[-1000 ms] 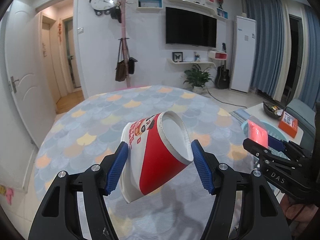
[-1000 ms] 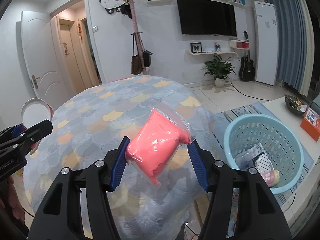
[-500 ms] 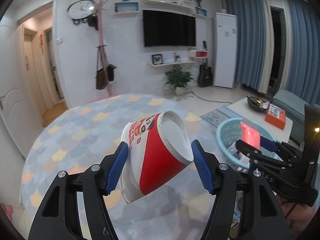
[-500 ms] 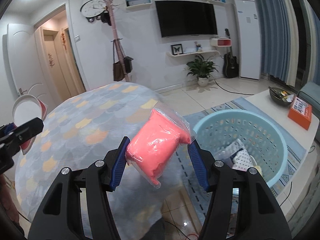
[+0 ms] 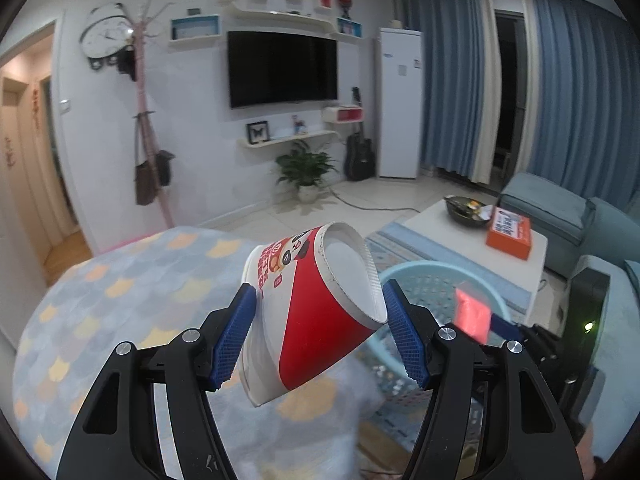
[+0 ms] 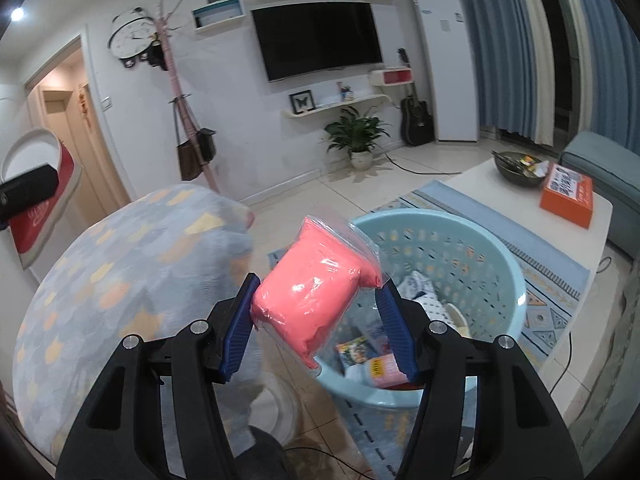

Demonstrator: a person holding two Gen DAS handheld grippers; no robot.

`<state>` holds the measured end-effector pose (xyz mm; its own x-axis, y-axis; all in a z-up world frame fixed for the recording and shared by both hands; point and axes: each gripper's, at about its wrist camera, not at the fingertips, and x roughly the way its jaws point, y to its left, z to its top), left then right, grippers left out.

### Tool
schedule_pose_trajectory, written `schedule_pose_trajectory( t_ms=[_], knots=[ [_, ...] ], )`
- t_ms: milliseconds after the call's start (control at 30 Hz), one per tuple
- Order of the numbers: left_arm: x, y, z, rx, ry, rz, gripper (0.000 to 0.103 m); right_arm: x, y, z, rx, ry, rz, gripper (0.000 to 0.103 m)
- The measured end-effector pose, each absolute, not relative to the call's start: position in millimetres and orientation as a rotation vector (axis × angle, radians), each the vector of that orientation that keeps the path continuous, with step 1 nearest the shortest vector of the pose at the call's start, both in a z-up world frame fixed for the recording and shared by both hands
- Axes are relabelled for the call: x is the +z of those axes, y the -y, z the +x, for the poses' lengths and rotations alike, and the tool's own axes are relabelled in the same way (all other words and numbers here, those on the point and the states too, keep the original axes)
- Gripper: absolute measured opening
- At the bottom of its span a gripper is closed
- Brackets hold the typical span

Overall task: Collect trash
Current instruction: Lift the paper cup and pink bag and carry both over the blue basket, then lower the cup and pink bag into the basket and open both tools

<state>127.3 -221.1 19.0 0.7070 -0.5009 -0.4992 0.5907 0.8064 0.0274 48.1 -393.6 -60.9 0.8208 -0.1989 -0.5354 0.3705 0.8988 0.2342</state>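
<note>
Basket (image 6: 500, 264) mouth open above; table (image 6: 120, 280) edge crowds its left

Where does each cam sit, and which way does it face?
Left wrist: on the left gripper, facing along its fingers past the held noodle cup toward the TV wall; the right gripper shows at right.
Right wrist: on the right gripper, facing past the pink bag to the blue basket.
Shared: basket, patterned table, TV.
</note>
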Motion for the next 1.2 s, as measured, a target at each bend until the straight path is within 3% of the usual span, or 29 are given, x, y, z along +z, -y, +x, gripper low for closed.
schedule_pose_trajectory(
  t_ms=[633, 1200],
  knots=[
    [-12, 308, 168, -0.750, -0.611, 0.206, 0.063, -101, 470, 51, -0.441, -0.553, 0.401, 0.056],
    [-27, 357, 181, -0.815, -0.678, 0.231, 0.064, -105, 485, 55, -0.451, -0.545, 0.409, 0.056]
  ],
)
